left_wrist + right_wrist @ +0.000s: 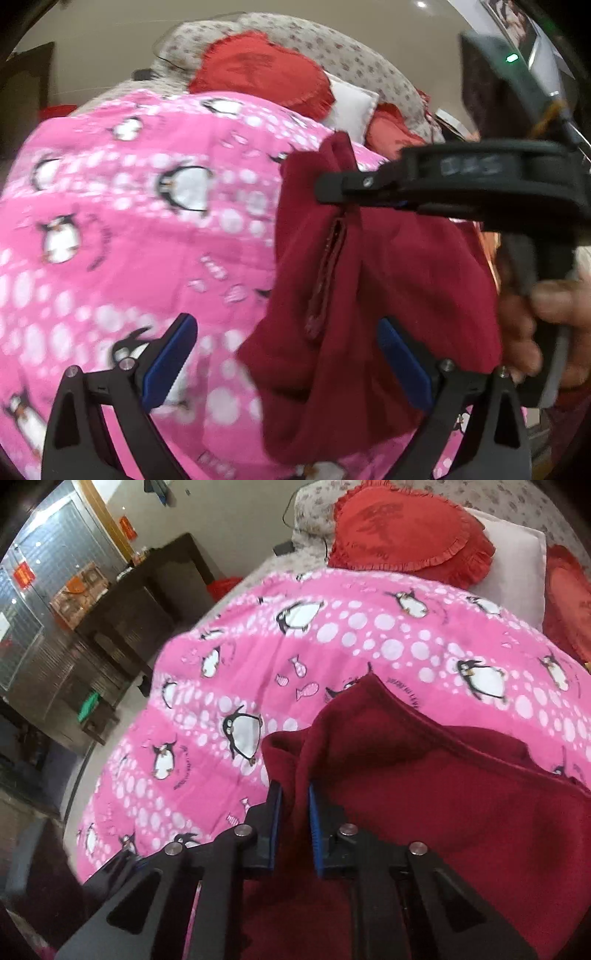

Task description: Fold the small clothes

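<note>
Maroon garment (424,775) pinched in right gripper (295,805) (left gripper (284,347) wide open) over pink penguin blanket (332,646).

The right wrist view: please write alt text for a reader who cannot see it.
The right gripper, seen from just behind its two blue-padded fingers, is shut on a fold of a dark red garment lying on a pink penguin-print blanket. Behind are a red heart-shaped cushion, a white pillow and a dark wooden table.
</note>
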Tool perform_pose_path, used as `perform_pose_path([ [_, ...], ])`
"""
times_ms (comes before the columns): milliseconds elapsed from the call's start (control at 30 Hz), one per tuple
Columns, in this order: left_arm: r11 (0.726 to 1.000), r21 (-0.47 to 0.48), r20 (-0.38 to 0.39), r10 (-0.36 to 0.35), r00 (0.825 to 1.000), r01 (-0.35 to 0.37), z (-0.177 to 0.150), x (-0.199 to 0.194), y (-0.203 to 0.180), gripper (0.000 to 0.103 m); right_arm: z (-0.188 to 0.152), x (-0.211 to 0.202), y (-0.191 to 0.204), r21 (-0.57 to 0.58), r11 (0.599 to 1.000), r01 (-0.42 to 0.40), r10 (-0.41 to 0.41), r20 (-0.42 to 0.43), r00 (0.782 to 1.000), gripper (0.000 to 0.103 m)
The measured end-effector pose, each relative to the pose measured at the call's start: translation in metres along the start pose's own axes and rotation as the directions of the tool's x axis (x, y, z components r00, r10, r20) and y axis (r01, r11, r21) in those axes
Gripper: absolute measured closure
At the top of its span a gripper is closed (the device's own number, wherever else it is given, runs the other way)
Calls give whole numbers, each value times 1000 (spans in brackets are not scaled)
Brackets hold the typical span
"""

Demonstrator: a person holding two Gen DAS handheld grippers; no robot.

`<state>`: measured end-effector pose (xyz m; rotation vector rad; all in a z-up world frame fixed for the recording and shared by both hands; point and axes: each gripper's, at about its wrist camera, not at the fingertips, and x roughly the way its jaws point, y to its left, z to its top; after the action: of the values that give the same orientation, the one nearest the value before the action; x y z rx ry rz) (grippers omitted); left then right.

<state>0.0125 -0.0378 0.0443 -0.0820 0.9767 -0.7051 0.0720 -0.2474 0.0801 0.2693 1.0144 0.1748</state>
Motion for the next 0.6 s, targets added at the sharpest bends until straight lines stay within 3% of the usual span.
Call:
perform_pose_path([
  [67, 1000, -18, -33, 4, 999, -5, 1, 16, 0, 4, 0, -7, -3, 11, 1000, -15, 15, 4, 1000, 103],
  [167, 997, -72, -77, -20, 997, 15, 0, 31, 4, 28, 1, -8, -3, 8, 1000, -16, 16, -5, 1000, 103],
  [400, 995, -86, -40, -51, 998, 47, -5, 31, 4, 50, 2, -3, -5, 12, 1000, -23, 24, -19, 1000, 103],
  [600, 997, -67, -17, -36, 999, 34, -12, 25, -8, 69, 0, 2, -7, 41, 999, -25, 27, -32, 999, 103],
])
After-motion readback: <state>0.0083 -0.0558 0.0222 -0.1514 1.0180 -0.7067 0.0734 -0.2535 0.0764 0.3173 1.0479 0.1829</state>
